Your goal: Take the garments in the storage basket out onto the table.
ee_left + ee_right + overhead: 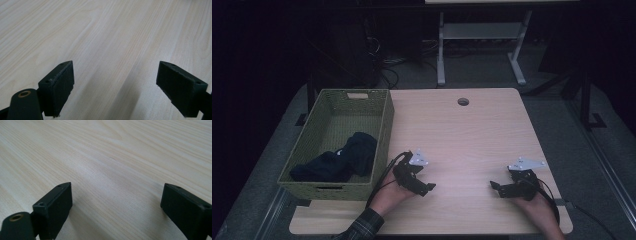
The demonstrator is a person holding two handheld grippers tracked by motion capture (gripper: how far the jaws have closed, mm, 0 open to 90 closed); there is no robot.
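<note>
left gripper (424, 189) and right gripper (498, 187) rest on the bare table (472, 130), jaws spread wide; no readable writing.

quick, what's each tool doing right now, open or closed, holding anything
Left tool: open, jaws wide apart, holding nothing, over bare table.
Right tool: open, jaws wide apart, holding nothing, over the same table.

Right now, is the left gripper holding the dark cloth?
No: the left gripper is open over bare table, and the dark cloth lies in the green basket.
</note>
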